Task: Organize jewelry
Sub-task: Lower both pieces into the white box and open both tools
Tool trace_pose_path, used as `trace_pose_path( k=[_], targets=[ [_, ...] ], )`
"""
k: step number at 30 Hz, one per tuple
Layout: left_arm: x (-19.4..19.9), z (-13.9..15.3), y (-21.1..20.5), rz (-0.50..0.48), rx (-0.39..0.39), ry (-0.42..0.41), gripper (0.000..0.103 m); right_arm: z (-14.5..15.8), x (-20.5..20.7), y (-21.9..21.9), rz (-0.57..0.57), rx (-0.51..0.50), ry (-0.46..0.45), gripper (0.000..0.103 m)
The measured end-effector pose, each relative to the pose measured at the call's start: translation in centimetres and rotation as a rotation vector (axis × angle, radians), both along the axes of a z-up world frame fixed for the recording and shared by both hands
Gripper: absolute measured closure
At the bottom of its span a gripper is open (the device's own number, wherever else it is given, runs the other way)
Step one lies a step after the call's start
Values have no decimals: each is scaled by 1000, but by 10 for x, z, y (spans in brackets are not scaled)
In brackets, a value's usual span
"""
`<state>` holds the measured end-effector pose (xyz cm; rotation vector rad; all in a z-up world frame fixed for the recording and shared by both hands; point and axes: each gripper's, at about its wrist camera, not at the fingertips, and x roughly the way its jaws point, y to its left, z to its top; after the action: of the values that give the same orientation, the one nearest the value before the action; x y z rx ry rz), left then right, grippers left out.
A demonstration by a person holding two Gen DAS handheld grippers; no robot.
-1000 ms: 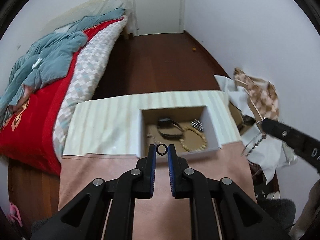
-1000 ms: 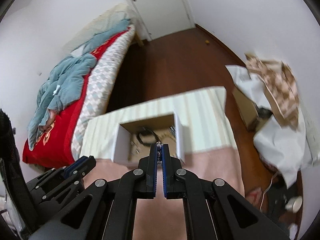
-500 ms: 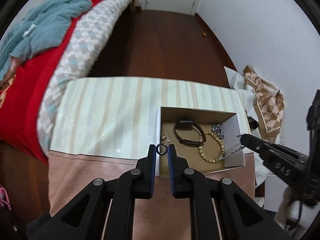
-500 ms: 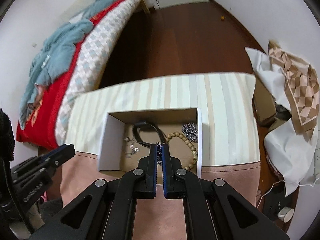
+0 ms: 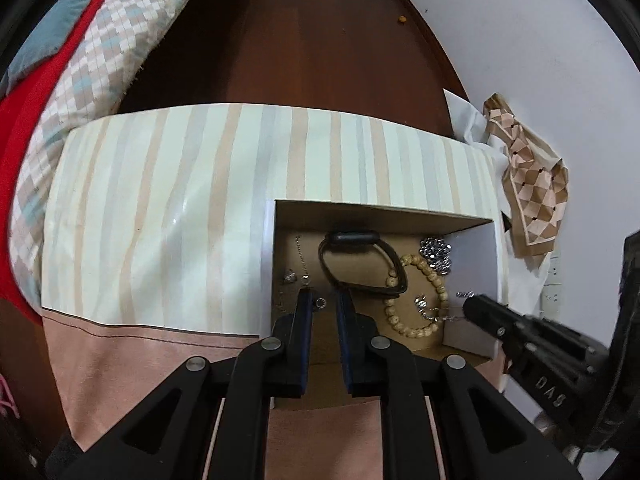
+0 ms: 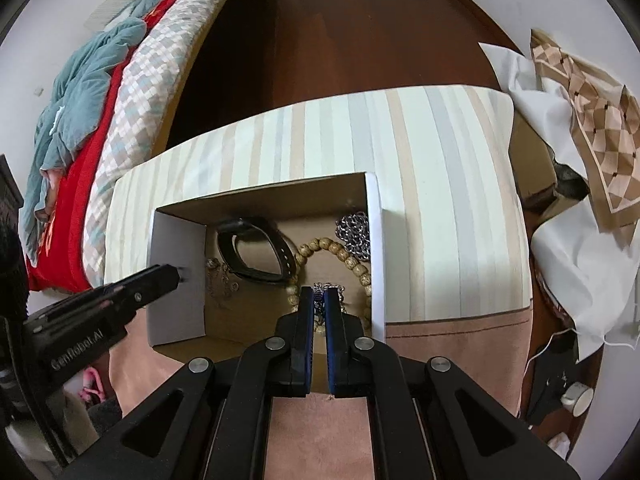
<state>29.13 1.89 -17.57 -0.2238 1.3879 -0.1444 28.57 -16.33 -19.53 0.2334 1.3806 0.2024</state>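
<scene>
An open cardboard box (image 5: 268,264) (image 6: 176,304) with white walls holds a black strap (image 5: 394,276) (image 6: 248,226), a wooden bead bracelet (image 5: 436,280) (image 6: 352,262), a heap of silver chain (image 5: 436,256) (image 6: 354,232) and small earrings (image 5: 290,277). My left gripper (image 5: 321,296) (image 6: 176,274) hangs over the box's left side, jaws nearly together. A small ring (image 5: 320,303) shows in the gap; it does not reach from pad to pad and looks loose. My right gripper (image 6: 319,290) (image 5: 470,306) is shut on a thin silver chain (image 5: 444,317) over the right side.
The box sits on a striped tabletop (image 5: 180,200) with a pink cloth (image 5: 140,360) along its near edge. A bed with red and grey-blue bedding (image 6: 80,100) stands to the left. Crumpled white paper and a checked cloth (image 6: 592,120) lie to the right. Dark wood floor (image 5: 300,40) lies beyond.
Both grippers sank toward the box and tipped downward, reaching in from either side. The ring that spanned the left pads now looks smaller in the gap. The right still carries the chain.
</scene>
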Motion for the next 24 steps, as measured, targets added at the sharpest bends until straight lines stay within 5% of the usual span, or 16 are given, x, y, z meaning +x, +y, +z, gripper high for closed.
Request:
trace_pose_path(
  k=[4, 6, 8, 13, 20, 24],
  targets=[
    [2, 10, 6, 9, 9, -21, 78, 4, -2, 2, 9, -15, -5, 96],
    [1, 17, 11, 24, 24, -42, 53, 8, -4, 4, 22, -32, -13, 84],
    [-3, 27, 17, 40, 73, -84, 41, 13, -6, 5, 28, -53, -25, 53],
    [-23, 40, 30, 63, 210, -161, 19, 25, -17, 15, 52, -134, -77, 15],
    [-56, 48, 37, 85, 358, -227, 6, 44, -36, 24, 67, -251, -154, 3],
    [-72, 59, 34, 100, 381, -270, 5, 55, -52, 26, 62, -303, -199, 3]
  ],
)
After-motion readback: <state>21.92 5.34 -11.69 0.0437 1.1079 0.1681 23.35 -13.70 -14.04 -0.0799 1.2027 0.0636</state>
